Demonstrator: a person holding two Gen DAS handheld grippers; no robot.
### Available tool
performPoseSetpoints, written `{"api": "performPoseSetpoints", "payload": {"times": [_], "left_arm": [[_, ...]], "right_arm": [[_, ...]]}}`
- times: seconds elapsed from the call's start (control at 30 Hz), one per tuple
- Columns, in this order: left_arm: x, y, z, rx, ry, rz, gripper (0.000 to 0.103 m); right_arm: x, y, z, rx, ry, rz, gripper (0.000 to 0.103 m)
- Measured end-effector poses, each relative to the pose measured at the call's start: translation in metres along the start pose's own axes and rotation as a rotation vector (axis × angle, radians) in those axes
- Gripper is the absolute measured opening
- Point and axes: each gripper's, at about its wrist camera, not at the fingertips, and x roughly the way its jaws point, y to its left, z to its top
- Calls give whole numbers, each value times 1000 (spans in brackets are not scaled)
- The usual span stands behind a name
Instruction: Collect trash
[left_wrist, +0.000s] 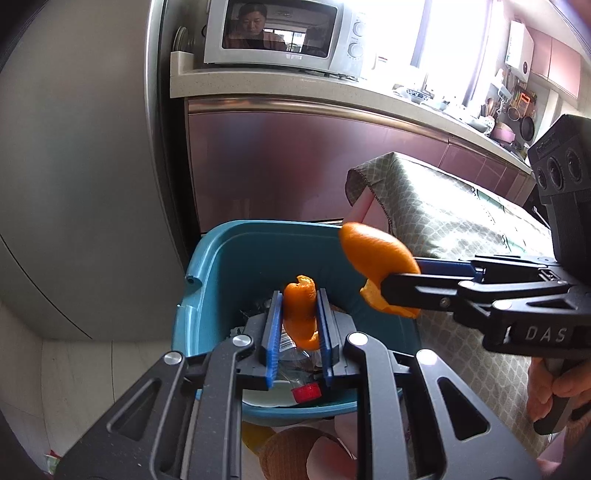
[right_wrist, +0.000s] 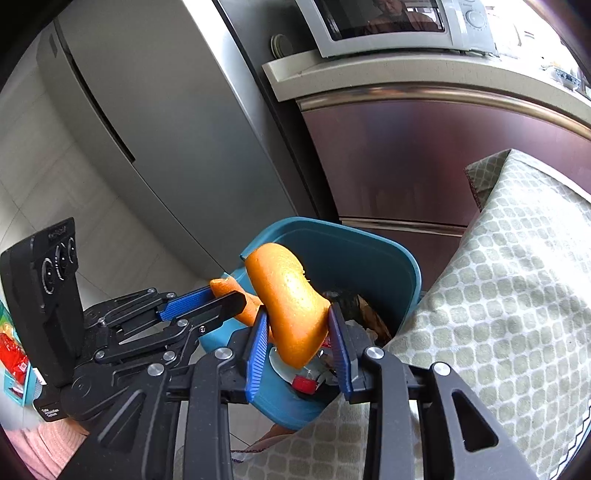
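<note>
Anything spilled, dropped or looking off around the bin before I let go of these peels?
Nothing stands out. The left tool grips a small orange peel over the teal bin; the right tool grips a larger peel over it too. The bin stands upright, with trash inside.

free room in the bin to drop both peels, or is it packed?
Free: the bin's far half, bare teal walls under the rim. Crowded: the near bottom, with a red cap, clear plastic and dark scraps. Left gripper and right gripper each clamp a peel above it.
</note>
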Motion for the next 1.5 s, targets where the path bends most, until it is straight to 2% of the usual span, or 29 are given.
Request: {"api": "performPoseSetpoints", "payload": {"times": [0.4,0.57,0.87,0.97,1.1,1.13,1.2,1.27,1.37,1.5], "left_arm": [[16,-6,-2,3,26,21,20],[15,-7,-2,-4,19,35,38],[-15,-15,-5,13,-57,58,60],[-30,-19,-8,21,-93,67,72],[-53,-28,-14,36,-156,92,93],[-60,-30,-16,38,-177,102,96],[-73,-35,-20,45,-211,107,97],[-85,-41,-24,46,-240,113,97],[-101,-49,-32,48,-290,134,97],[-124,-62,-43,56,-359,145,97]], "right_arm": [[7,-9,0,26,13,1,30],[-1,-12,-6,36,-5,10,31],[-42,-6,-28,-3,-101,-13,48],[-58,-1,-37,-36,-143,-43,57],[-82,4,-51,-65,-216,-83,70],[-88,5,-55,-71,-233,-96,73],[-100,6,-63,-76,-271,-128,85],[-112,6,-74,-81,-311,-165,90],[-129,5,-90,-68,-365,-215,96],[-148,5,-109,-62,-444,-299,96]]}}
